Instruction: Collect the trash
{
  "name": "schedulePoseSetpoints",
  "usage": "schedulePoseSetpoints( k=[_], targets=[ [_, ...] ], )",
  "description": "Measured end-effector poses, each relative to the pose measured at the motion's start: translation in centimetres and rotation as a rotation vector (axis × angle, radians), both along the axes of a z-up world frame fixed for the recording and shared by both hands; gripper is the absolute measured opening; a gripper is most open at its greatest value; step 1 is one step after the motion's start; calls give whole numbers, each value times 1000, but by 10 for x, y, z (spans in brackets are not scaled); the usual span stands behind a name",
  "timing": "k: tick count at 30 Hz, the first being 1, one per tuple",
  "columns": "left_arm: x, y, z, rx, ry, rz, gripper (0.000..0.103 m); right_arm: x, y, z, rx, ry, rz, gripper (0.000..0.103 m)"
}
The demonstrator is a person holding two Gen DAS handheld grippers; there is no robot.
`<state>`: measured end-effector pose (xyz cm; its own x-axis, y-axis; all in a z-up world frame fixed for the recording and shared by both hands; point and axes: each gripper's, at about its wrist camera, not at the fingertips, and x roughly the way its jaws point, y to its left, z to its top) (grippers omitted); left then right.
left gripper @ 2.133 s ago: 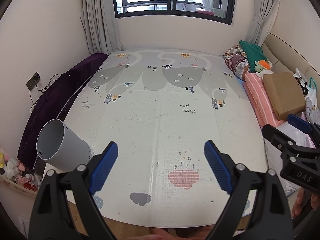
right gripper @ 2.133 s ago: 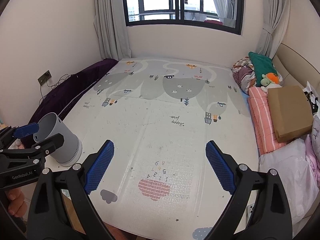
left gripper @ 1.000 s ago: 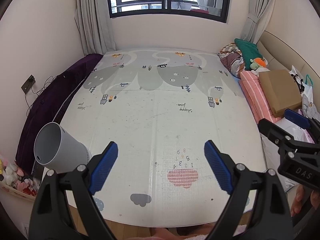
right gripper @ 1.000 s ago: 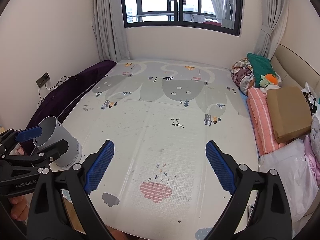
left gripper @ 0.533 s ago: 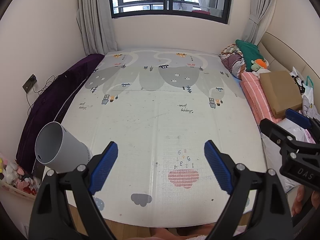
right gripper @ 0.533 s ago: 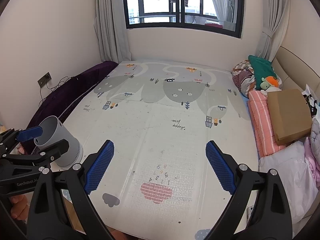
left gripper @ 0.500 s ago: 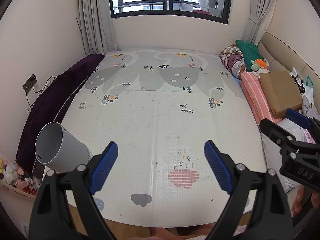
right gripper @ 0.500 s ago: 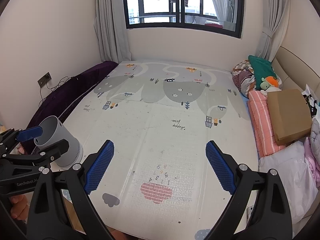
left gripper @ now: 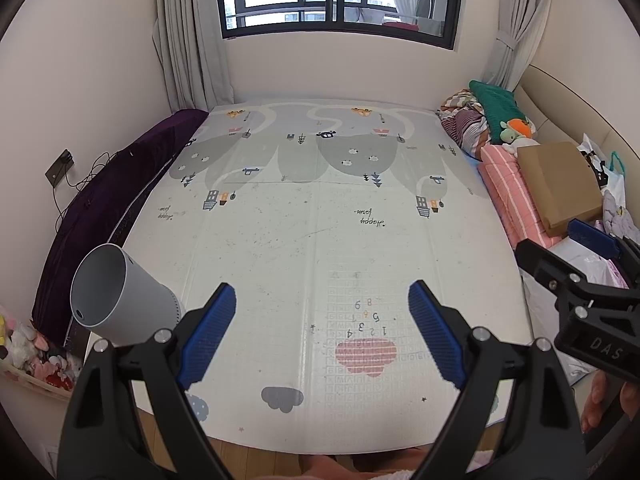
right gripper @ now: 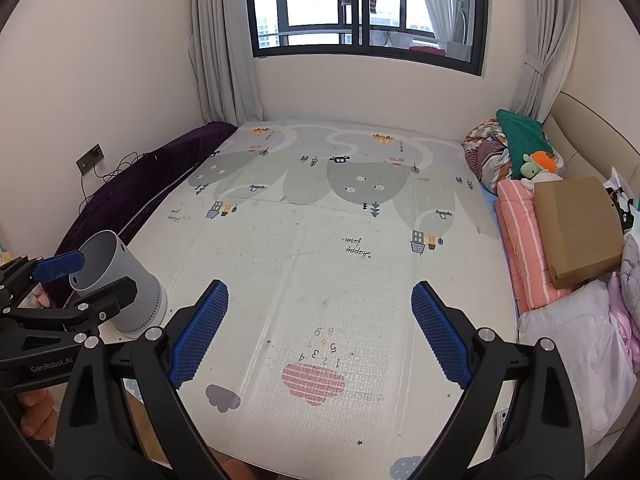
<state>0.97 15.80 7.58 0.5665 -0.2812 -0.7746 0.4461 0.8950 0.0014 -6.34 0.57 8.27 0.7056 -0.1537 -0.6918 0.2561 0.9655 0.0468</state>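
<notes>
The play mat (left gripper: 320, 220) carries upside-down "happy farm" script beyond the open jaws and digits 1 to 9 between them. "DAS" marks the right gripper (left gripper: 592, 292); "GenRobot.AI" marks the left gripper (right gripper: 60, 292).

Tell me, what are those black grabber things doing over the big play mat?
A person is holding a grabber in each hand above the play mat. The left gripper and the right gripper are both open, and neither holds anything. A grey bin stands at the mat's near left corner, ready for trash. Only tiny specks show on the mat, and nothing has been picked up yet.
</notes>
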Motion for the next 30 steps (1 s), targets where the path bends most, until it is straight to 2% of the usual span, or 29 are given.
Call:
schedulePoseSetpoints(
  k=[10, 30],
  targets=[
    [-6, -1, 6, 0, -27, 2, 88, -1, 1, 0, -1, -2, -2, 90],
    [-7, 1, 7, -5, -30, -3, 88, -4, 2, 0, -1, -2, -9, 90]
  ],
)
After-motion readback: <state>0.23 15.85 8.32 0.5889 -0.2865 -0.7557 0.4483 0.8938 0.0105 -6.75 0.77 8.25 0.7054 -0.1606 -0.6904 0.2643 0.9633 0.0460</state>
